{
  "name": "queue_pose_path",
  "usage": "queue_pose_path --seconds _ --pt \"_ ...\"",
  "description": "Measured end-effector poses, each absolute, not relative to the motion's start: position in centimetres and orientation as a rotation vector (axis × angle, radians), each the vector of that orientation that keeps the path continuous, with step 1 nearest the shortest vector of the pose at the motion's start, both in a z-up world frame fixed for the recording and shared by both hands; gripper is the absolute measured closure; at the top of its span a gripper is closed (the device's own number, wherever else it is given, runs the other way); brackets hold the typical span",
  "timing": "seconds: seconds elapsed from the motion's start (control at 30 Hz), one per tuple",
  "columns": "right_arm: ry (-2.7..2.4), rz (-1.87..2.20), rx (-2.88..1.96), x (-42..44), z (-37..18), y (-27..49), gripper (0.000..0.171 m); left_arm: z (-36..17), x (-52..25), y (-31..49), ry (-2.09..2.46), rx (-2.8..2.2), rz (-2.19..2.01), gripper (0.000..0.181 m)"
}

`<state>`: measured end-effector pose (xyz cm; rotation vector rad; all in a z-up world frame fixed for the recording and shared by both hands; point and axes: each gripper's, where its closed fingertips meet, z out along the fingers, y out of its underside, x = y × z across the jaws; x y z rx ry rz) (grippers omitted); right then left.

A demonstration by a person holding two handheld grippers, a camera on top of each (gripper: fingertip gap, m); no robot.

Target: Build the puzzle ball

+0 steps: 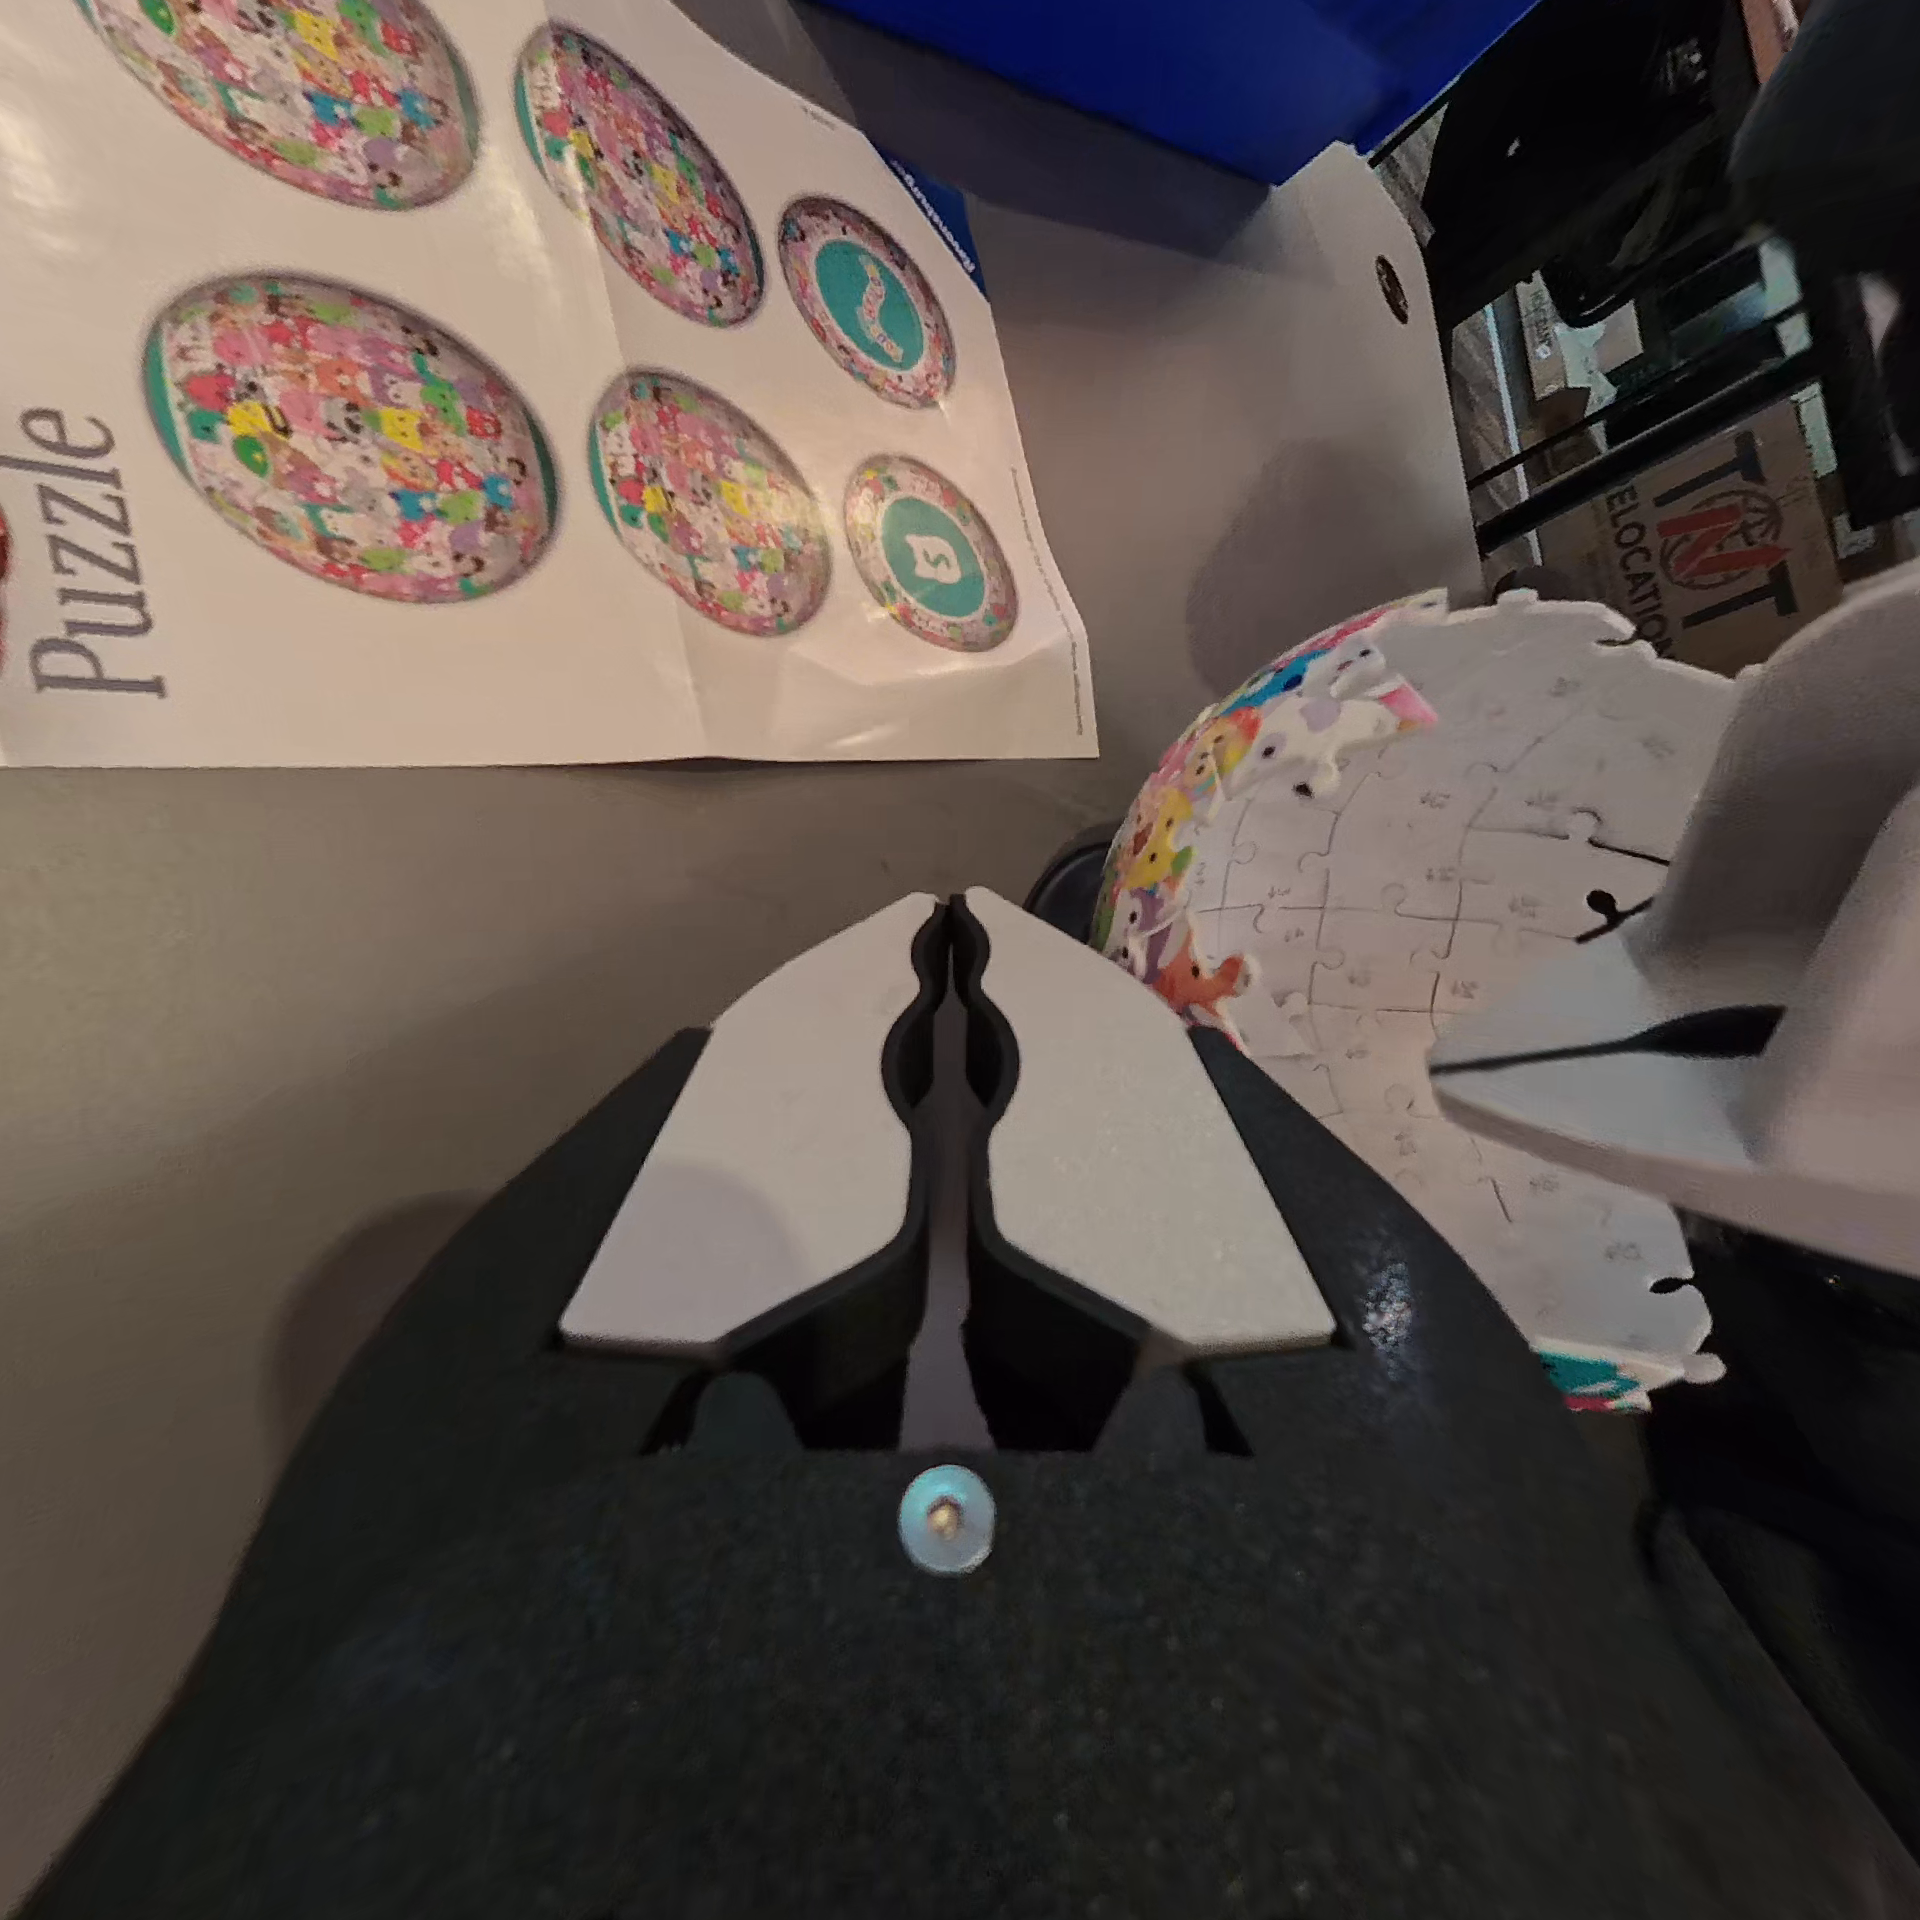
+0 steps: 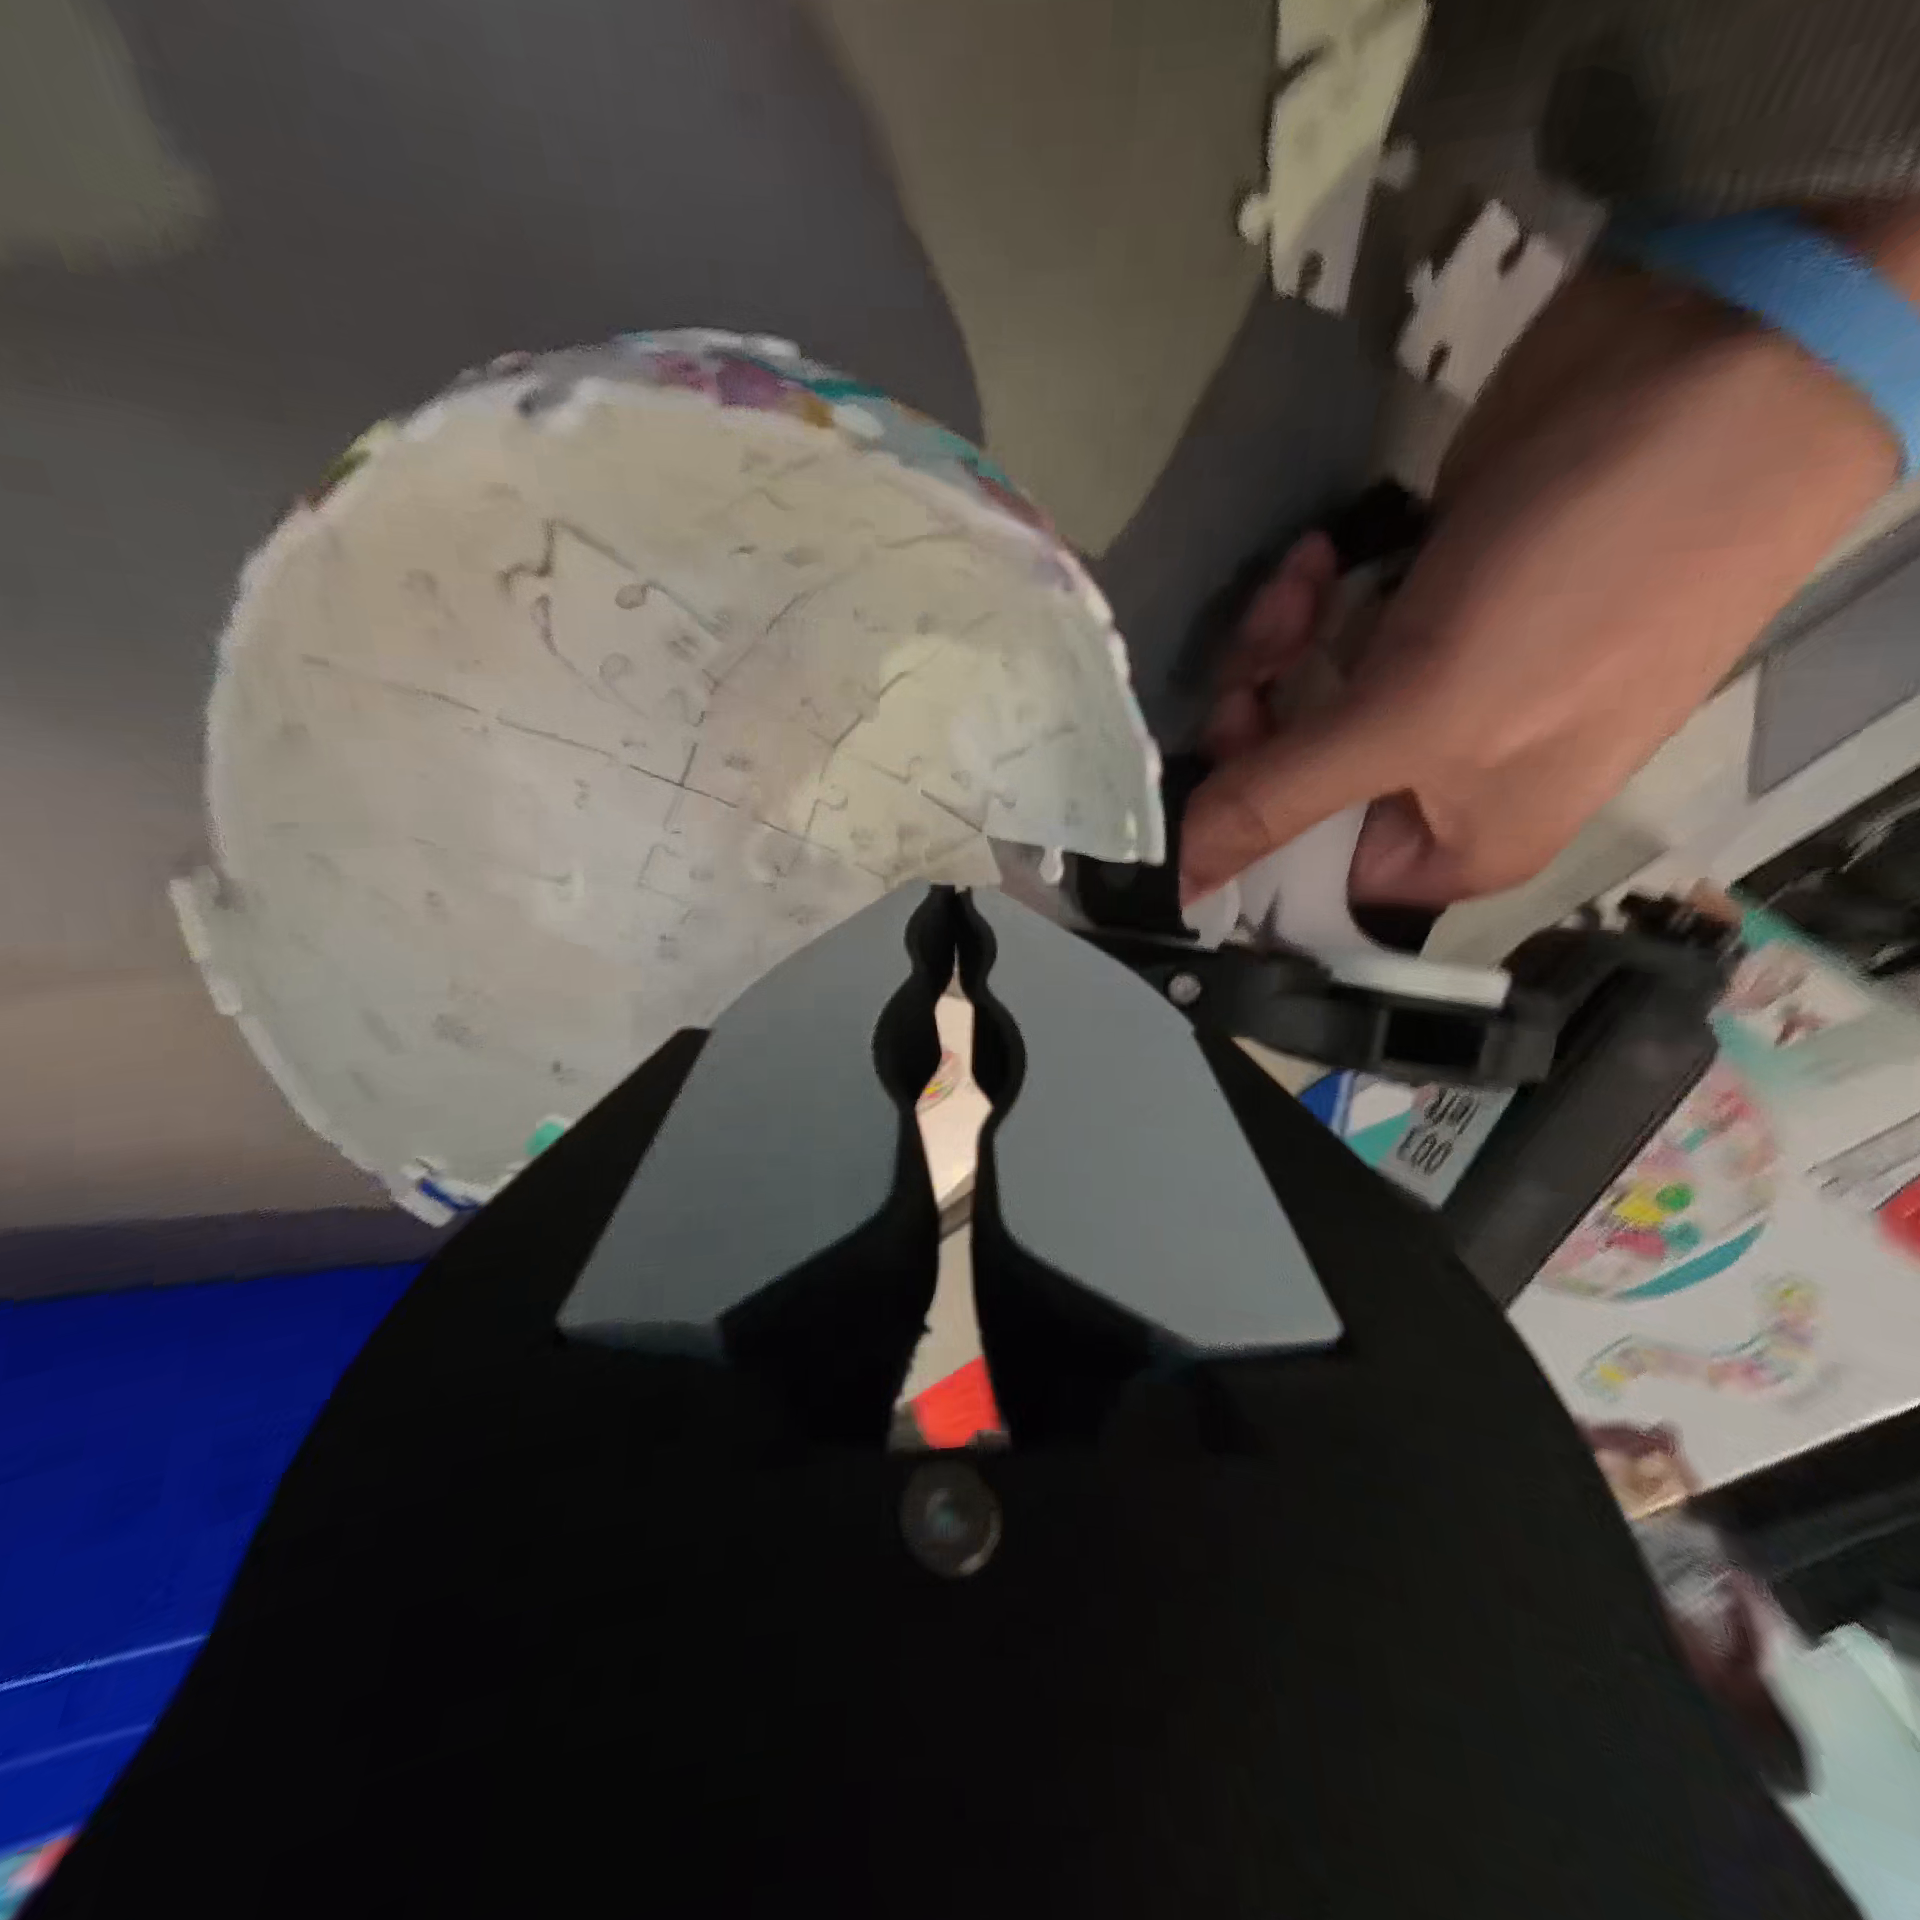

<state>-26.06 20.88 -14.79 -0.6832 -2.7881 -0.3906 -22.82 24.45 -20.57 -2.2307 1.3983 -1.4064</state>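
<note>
The half-built puzzle ball (image 1: 1382, 935) is an open shell, white inside and with colourful pictures outside. In the right wrist view the puzzle ball (image 2: 644, 748) fills the upper left with its hollow side toward me. My right gripper (image 2: 954, 906) is shut, its tips meeting at the shell's lower rim; it also shows blurred in the left wrist view (image 1: 1621, 1039) over the shell's right part. My left gripper (image 1: 954, 909) is shut with nothing visible between its fingers, just left of the ball. It shows in the right wrist view (image 2: 1132, 914) beside the rim.
A printed instruction sheet (image 1: 520, 416) with ball pictures lies on the grey table (image 1: 416, 987). A blue box (image 1: 1195, 83) stands behind it. Cardboard boxes (image 1: 1704, 540) sit off the table's far edge. Loose white puzzle pieces (image 2: 1455, 260) lie near the person's hand (image 2: 1558, 675). My right fingertips sit around 8 cm from my left ones.
</note>
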Motion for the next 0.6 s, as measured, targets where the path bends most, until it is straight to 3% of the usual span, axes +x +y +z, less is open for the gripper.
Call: queue_pose_path --seconds 0.27,0.6 --pt "-3.066 -0.362 -0.381 -25.2 -15.6 20.5 0.171 -20.5 -23.0 23.8 1.421 -2.234 -1.465 0.181" --pt "-3.099 -0.42 -0.458 -24.6 -18.2 21.7 0.171 -20.5 -22.9 23.5 1.433 -2.238 -1.479 0.181"
